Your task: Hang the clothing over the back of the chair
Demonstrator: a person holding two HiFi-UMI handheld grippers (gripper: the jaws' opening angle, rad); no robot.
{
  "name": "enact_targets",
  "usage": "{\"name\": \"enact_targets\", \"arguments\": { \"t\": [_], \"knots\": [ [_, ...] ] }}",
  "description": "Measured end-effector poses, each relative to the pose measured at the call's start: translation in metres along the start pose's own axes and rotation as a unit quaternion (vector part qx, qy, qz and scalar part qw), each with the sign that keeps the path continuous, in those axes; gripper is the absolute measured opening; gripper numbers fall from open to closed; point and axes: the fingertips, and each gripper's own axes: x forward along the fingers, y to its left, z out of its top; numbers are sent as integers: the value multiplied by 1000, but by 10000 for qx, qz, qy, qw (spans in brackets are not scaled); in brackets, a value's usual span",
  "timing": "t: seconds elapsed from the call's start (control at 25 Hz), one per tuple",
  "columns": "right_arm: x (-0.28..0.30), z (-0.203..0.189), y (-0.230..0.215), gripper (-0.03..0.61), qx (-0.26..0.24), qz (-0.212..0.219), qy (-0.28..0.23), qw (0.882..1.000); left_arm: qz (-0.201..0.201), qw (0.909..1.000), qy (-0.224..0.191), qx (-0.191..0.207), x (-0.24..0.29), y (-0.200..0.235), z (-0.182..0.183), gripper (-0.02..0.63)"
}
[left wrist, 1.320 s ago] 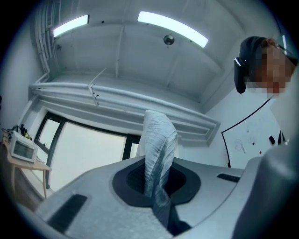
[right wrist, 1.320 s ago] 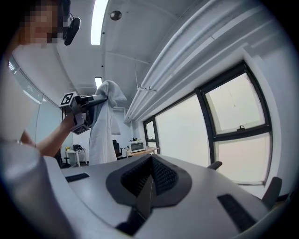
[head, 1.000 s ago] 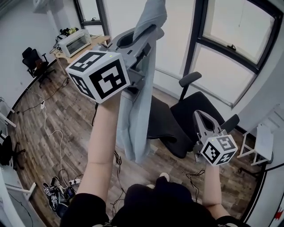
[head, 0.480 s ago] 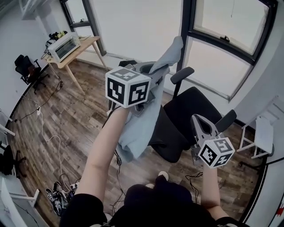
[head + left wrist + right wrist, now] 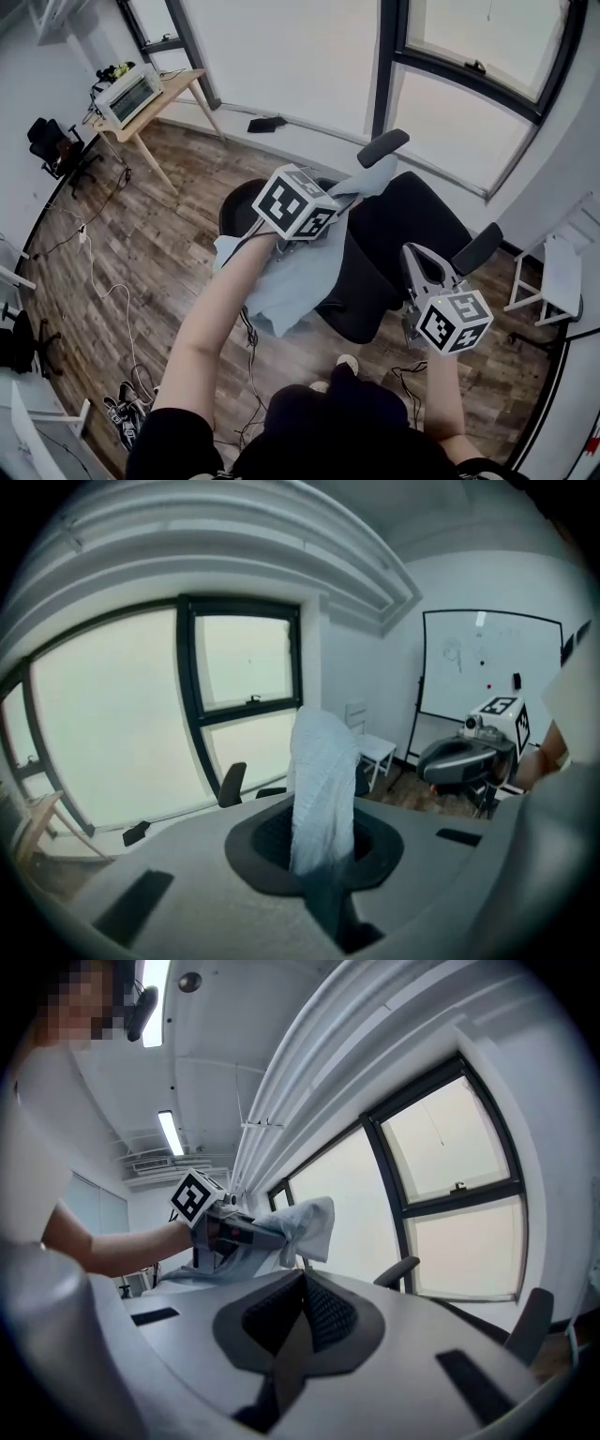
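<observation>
Left claw (image 5: 349, 186) is clamped tight on a fold of the pale blue-grey clothing (image 5: 292, 277) – in the left gripper view the cloth (image 5: 322, 780) stands up out of the closed jaws as a ribbed column, filling the gap between the pads. A short tip of the fabric pokes out past the jaws towards the window, and the rest trails back under the forearm and spreads downward. From the right gripper view you see the same grip side-on: the left claw (image 5: 246, 1230) with a flap of cloth (image 5: 305, 1227) sticking out ahead of it.

Right claw (image 5: 418, 267) hangs lower and nearer the person, jaws pressed together with nothing in them – the right gripper view shows the two ribbed pads (image 5: 323, 1314) meeting in a bare seam.

Beneath both sits the black office chair (image 5: 412, 220), armrests out to either side. The garment lies across its dark back, black showing on both sides of the cloth, with the lower edge hanging down on the person's side.

Beyond, on the wooden floor (image 5: 159, 244), a small table (image 5: 173, 89) carries a white appliance (image 5: 129, 94), and cables trail nearby.
</observation>
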Motion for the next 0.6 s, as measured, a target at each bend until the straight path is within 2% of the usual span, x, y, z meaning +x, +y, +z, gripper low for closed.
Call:
{"name": "enact_targets", "arguments": {
  "t": [0.16,0.32,0.44,0.6],
  "knots": [
    [-5,-8,-6,0,67,-87,7,9999,-366,9950,853,370,24,-13,-36,20],
    [-12,-14,-14,0,159,-205,28,9997,-912,9814,1591,573,42,-24,-67,20],
    [-19,-22,-22,0,266,-323,34,9991,-1366,9602,2328,724,54,-35,-96,20],
    [-28,-34,-31,0,392,-460,73,9981,-1798,9198,3296,1141,65,-48,-139,20]
  ]
}}
